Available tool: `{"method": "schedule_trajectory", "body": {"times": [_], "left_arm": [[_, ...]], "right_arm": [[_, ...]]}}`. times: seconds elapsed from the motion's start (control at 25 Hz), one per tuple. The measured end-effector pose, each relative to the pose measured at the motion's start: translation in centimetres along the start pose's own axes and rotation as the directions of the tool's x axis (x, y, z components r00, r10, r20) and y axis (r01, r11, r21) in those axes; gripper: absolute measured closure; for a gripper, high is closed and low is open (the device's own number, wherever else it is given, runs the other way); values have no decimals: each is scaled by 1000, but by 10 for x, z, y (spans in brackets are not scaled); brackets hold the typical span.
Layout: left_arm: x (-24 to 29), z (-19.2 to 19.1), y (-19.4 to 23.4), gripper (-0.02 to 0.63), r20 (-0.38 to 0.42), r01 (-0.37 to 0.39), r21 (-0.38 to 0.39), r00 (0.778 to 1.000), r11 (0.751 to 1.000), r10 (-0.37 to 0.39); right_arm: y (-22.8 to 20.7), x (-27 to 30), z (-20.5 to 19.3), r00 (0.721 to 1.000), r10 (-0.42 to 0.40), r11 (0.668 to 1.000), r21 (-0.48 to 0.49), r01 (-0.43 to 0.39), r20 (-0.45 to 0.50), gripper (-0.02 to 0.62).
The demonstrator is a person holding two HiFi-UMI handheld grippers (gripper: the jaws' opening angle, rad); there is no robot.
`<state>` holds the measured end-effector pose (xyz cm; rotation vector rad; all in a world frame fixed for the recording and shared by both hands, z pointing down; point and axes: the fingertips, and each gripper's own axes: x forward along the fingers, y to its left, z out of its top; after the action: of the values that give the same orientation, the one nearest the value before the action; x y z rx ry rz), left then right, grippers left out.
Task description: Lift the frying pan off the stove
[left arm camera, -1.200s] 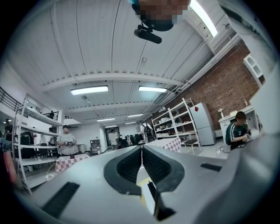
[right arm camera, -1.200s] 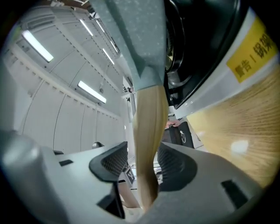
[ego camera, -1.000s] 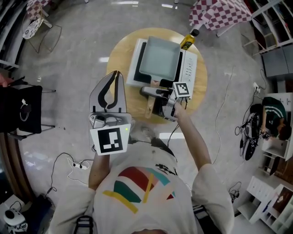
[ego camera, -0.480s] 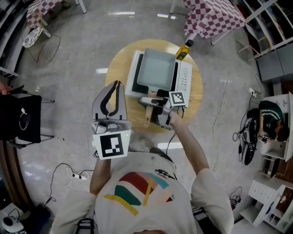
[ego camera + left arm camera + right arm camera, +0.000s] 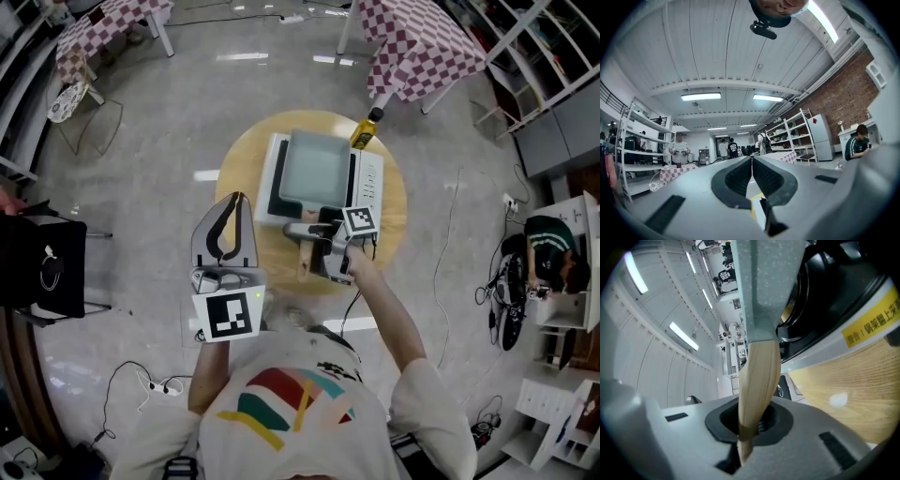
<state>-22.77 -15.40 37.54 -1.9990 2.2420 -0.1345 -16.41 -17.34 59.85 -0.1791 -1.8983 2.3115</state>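
While the right gripper (image 5: 314,246), its jaws just closing in, pinches the wooden handle (image 5: 757,380), the frying pan (image 5: 316,171) sits on the stove (image 5: 370,183) just beyond, long axis running away from the person. Left gripper (image 5: 232,202) hangs left of the table (image 5: 239,169), jaws together, empty. Open room above; bottle (image 5: 364,131) near the pan's far corner.

There are one frying pan (image 5: 317,169), one stove (image 5: 372,178), one bottle (image 5: 364,131), one round table (image 5: 242,161) and two grippers (image 5: 236,197) (image 5: 299,233).
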Motion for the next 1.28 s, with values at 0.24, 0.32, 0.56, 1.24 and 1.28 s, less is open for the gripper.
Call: {"method": "schedule_trajectory", "body": {"times": [0.24,0.32,0.56,1.24,1.28], "left_arm": [[-4,7,2,598,17,-6,-12,1000,1000,6],[-4,8,4,598,23,-10,-18,1000,1000,11],[-5,16,8,598,42,-14,-24,999,1000,15],[7,34,-7,598,82,21,-2,996,1000,-21],[6,37,-6,598,90,22,-2,996,1000,-22]], "right_arm": [[12,1,-1,1000,-4,1000,27,4,-1,591],[14,1,0,1000,-18,1000,26,18,-6,592],[19,-5,4,996,-86,996,-14,86,3,592],[190,-12,-13,1000,-20,817,-576,28,21,592],[200,-10,-21,1000,-9,786,-619,16,16,591]]}}
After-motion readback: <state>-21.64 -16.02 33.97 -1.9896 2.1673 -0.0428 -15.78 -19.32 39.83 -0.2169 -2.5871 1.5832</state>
